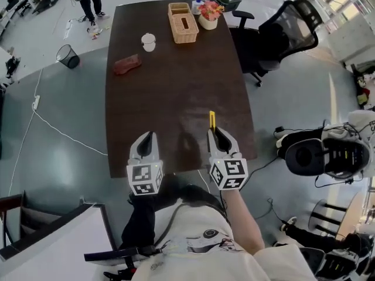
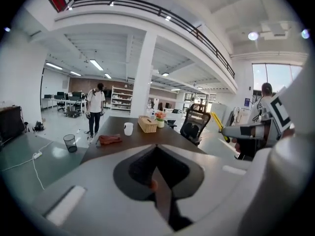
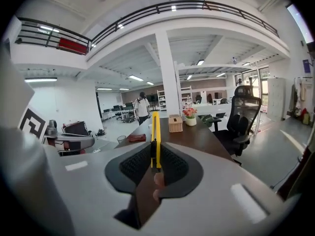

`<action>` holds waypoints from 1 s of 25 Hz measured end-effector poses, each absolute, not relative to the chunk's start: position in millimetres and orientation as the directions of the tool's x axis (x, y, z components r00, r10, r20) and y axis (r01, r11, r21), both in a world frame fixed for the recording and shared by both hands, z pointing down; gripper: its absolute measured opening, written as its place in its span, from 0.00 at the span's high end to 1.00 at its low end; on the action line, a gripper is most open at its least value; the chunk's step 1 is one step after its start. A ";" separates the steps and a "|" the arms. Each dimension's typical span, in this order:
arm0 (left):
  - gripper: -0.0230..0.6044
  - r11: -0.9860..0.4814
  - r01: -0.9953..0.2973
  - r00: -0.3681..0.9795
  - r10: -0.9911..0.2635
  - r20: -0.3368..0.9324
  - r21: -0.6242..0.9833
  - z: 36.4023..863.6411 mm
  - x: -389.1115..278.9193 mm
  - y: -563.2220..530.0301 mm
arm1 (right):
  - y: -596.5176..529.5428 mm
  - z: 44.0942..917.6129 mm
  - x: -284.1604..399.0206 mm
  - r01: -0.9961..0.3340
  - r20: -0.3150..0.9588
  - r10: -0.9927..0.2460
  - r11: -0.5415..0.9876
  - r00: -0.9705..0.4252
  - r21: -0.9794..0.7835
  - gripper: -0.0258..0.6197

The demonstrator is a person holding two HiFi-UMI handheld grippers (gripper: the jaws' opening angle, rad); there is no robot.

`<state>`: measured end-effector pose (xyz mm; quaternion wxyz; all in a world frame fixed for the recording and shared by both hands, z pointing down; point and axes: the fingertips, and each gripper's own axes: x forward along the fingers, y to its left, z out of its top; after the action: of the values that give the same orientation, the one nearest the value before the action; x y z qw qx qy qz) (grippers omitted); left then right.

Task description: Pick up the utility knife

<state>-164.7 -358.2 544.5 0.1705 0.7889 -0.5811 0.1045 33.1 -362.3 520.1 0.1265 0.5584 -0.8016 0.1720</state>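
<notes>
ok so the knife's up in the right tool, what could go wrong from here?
1. The right tool pinches the slim yellow utility knife near one end, with much of it sticking out ahead. It could pivot or slip onto the dark brown wooden table.
2. I cannot tell whether the blade is out, and the left tool, shut and empty, sits close beside it. Keep them apart.

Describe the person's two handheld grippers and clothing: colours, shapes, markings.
Both the left gripper and right gripper have pale grey, tapering plastic jaws lined with black pads, and each carries a white cube printed with black square markers. The person wears a white printed T-shirt and a black sleeve on the left arm.
</notes>
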 end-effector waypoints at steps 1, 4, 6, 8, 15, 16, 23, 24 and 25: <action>0.97 -0.269 -0.953 0.301 -0.889 0.344 0.137 535.5 -161.5 -353.4 | -355.9 513.1 35.7 -0.937 0.380 -0.857 0.323 -0.348 -0.129 0.87; 0.97 -0.277 -0.954 0.298 -0.910 0.287 0.113 510.3 -148.6 -333.8 | -333.0 490.3 46.8 -0.934 0.328 -0.874 0.338 -0.358 -0.120 0.87; 0.97 -0.274 -0.956 0.291 -0.923 0.254 0.101 494.0 -139.8 -313.1 | -313.2 473.3 55.1 -0.930 0.291 -0.884 0.346 -0.366 -0.121 0.87; 0.97 -0.261 -0.961 0.275 -0.934 0.228 0.090 481.4 -132.9 -287.9 | -290.1 458.3 61.9 -0.926 0.257 -0.889 0.357 -0.378 -0.123 0.87; 0.97 -0.215 -0.975 0.224 -0.946 0.235 0.060 472.5 -124.9 -209.9 | -218.7 441.3 78.6 -0.908 0.212 -0.884 0.392 -0.416 -0.145 0.87; 0.97 -0.208 -0.976 0.216 -0.948 0.234 0.060 469.8 -127.3 -202.8 | -212.2 438.6 79.8 -0.907 0.208 -0.884 0.394 -0.418 -0.148 0.87; 0.97 -0.208 -0.977 0.214 -0.954 0.210 0.051 453.2 -132.5 -164.0 | -174.5 425.7 70.9 -0.900 0.190 -0.882 0.407 -0.431 -0.155 0.87; 0.97 -0.215 -0.975 0.221 -0.953 0.206 0.054 453.3 -132.1 -158.7 | -168.9 425.6 68.7 -0.900 0.189 -0.882 0.408 -0.432 -0.152 0.87; 0.97 -0.222 -0.973 0.230 -0.952 0.202 0.059 453.6 -132.0 -153.6 | -163.4 425.3 66.6 -0.901 0.187 -0.883 0.409 -0.431 -0.149 0.87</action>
<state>-132.0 -153.6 453.6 0.0864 0.7794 -0.6175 0.0612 66.6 -163.4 425.3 0.0392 0.5318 -0.8383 0.1136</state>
